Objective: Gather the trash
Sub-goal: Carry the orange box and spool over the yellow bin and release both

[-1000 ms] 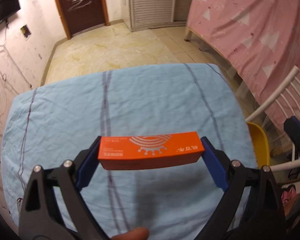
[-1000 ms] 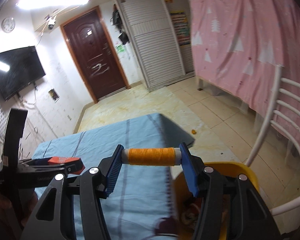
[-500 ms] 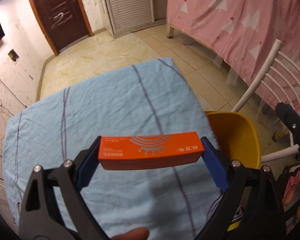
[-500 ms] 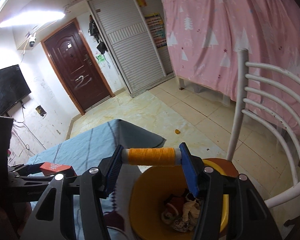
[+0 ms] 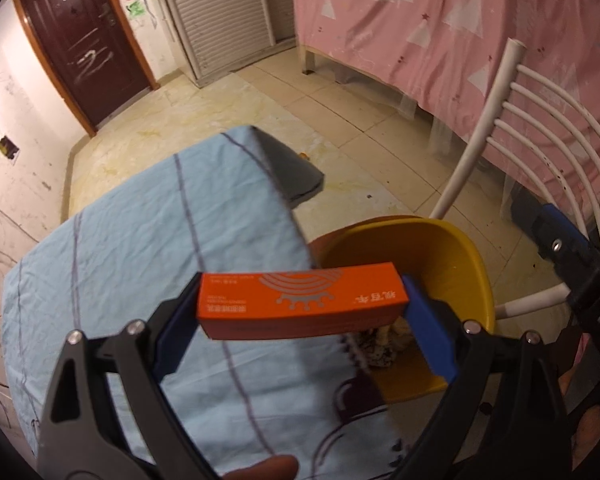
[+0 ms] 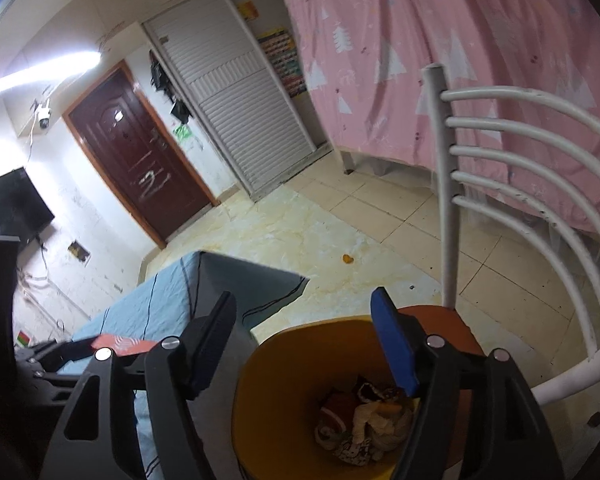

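Note:
My left gripper (image 5: pixel 302 316) is shut on a long orange box (image 5: pixel 300 300), gripped end to end and hanging over the table's right edge beside the yellow bin (image 5: pixel 452 240). In the right wrist view the same box (image 6: pixel 124 346) shows at the far left. My right gripper (image 6: pixel 304 320) hangs over the yellow bin (image 6: pixel 260 364). Its jaws are opening and nothing is between them. Crumpled trash (image 6: pixel 364 420) lies at the bottom of the bin. A thumb tip (image 5: pixel 268 466) shows at the lower edge.
The bin stands on the reddish seat (image 6: pixel 444 320) of a white chair (image 6: pixel 448 200) next to the table with a light blue cloth (image 5: pixel 140 240). A pink curtain (image 5: pixel 460 40) hangs behind, and a tiled floor (image 5: pixel 360 120) leads to a dark door (image 5: pixel 80 52).
Both grippers moved right from the table toward the bin. The right gripper's jaws opened, and the orange thread spool it held is gone from between them.

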The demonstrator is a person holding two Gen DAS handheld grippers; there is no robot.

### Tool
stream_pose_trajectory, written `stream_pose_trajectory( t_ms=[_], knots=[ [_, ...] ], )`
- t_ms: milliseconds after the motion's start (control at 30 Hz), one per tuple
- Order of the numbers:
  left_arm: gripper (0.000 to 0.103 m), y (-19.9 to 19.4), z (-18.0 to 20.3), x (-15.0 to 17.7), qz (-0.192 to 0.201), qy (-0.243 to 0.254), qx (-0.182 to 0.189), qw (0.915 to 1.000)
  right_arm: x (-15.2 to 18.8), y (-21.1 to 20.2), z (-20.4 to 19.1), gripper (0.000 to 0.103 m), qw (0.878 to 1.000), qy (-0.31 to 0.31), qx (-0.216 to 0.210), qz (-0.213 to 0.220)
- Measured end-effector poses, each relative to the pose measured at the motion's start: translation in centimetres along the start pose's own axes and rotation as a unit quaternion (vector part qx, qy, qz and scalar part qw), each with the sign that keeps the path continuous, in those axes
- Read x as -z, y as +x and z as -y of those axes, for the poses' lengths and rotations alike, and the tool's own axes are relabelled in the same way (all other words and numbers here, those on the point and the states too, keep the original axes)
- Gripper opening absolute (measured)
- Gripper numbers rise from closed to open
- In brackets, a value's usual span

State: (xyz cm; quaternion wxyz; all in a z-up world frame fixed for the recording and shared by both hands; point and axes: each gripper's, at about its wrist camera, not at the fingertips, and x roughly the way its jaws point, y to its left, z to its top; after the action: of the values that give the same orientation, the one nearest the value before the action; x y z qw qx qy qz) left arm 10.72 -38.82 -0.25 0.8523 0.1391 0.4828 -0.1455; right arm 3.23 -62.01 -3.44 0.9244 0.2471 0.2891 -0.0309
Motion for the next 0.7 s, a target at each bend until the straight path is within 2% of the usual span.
stream_pose_trajectory(
  t_ms=[367, 433, 533, 600, 700],
  knots=[
    [0.09, 0.5, 6.0, 0.3, -0.006, 0.06, 0.043, 0.9973, -0.9, -2.8, 2.8, 0.065, 0.998, 0.04, 0.014, 0.045],
    [0.09, 0.3, 6.8, 0.6, -0.001, 0.075, 0.041, 0.9963, -1.0, -3.2, 2.9, 0.066, 0.997, 0.047, 0.015, 0.052],
    [0.091, 0.2, 7.2, 0.7, 0.0, 0.083, 0.054, 0.9951, -0.9, -3.2, 3.2, 0.068, 0.997, 0.056, 0.016, 0.058],
    [0.096, 0.2, 7.0, 0.6, 0.002, 0.083, 0.062, 0.9947, -0.8, -3.1, 3.0, 0.069, 0.997, 0.057, 0.016, 0.059],
    [0.096, 0.0, 6.4, 0.5, 0.008, 0.077, 0.072, 0.9944, -0.7, -3.2, 2.8, 0.069, 0.997, 0.054, 0.016, 0.061]
  ],
)
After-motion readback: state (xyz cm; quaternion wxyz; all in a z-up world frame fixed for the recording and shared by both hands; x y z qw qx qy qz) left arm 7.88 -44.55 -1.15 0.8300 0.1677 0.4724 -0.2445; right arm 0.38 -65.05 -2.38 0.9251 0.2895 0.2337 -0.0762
